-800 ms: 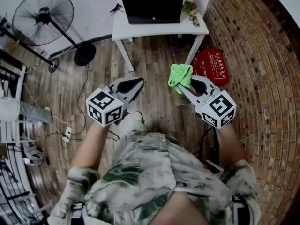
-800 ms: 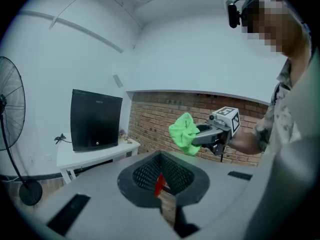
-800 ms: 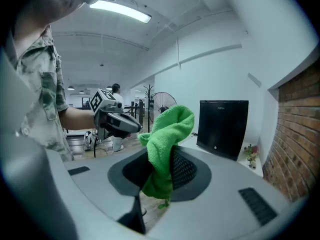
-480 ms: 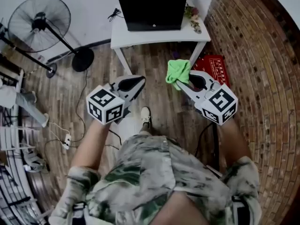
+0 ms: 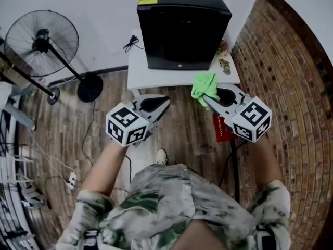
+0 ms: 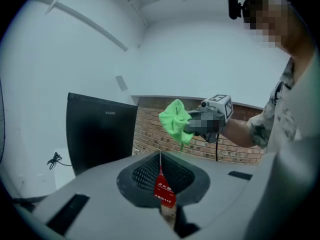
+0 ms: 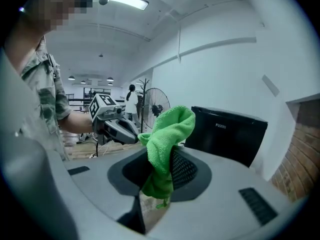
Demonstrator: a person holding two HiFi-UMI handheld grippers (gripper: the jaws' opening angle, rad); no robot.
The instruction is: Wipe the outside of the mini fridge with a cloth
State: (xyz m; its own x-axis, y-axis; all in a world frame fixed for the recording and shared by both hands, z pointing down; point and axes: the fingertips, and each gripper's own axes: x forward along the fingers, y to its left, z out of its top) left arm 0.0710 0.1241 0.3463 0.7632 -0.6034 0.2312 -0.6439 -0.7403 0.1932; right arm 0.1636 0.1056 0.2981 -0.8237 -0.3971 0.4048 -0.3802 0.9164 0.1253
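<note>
The black mini fridge [image 5: 182,27] stands on a small white table [image 5: 143,74] against the white wall; it also shows as a black box in the left gripper view [image 6: 100,134] and the right gripper view [image 7: 227,134]. My right gripper [image 5: 207,99] is shut on a bright green cloth [image 5: 204,86], bunched at its tips just in front of the table's right front edge. The cloth [image 7: 167,149] fills the jaws in the right gripper view. My left gripper [image 5: 165,102] is shut with nothing in it, hovering left of the cloth, short of the table.
A standing fan [image 5: 44,35] with a round base [image 5: 89,87] stands to the left of the table. A brick wall [image 5: 296,87] runs along the right. A red item [image 5: 222,129] lies on the wooden floor under the right gripper. Small objects [image 5: 225,64] sit beside the fridge.
The person has stepped toward the table, so fridge and table now sit closer, and the fridge top is in view. Both grippers moved forward with the cloth still held.
</note>
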